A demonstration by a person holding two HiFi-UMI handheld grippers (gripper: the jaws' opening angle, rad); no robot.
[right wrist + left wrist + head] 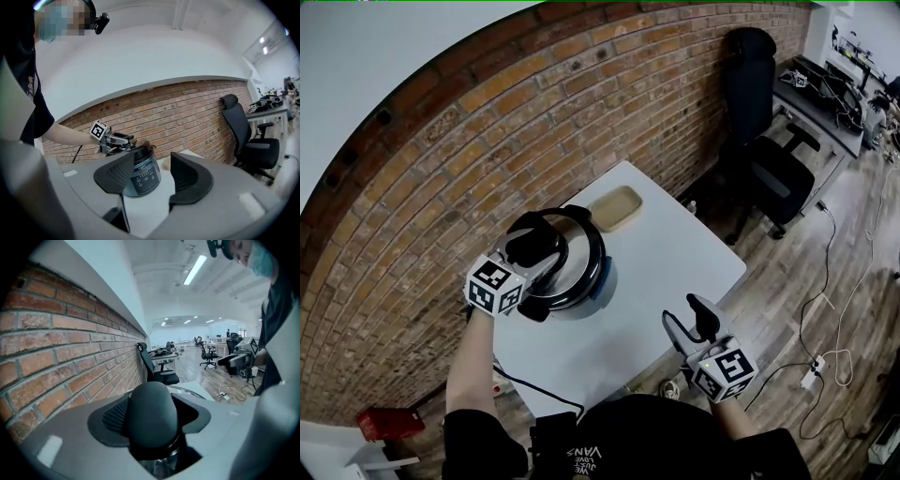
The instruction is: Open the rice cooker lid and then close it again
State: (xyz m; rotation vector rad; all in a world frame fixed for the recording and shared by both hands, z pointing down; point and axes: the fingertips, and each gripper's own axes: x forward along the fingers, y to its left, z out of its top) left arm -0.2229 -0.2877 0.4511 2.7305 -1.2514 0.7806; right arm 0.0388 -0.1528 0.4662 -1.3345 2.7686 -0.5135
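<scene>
The rice cooker (598,281) stands at the far left of the white table (675,253), its dark round lid (581,246) seated on top. My left gripper (546,272) reaches over the lid from the left, shut on the black lid knob (152,408); in the left gripper view (154,427) the knob fills the gap between both pads. The right gripper (694,323) hovers at the table's near right corner, open and empty. In the right gripper view (150,180) the cooker (140,176) shows well beyond the jaws, with the left gripper (119,139) on its lid.
A tan shallow dish (614,208) lies on the table behind the cooker. The brick wall (487,141) runs close along the left. A black office chair (764,141) and cluttered desks (825,103) stand at the right, cables (839,356) trail on the wooden floor.
</scene>
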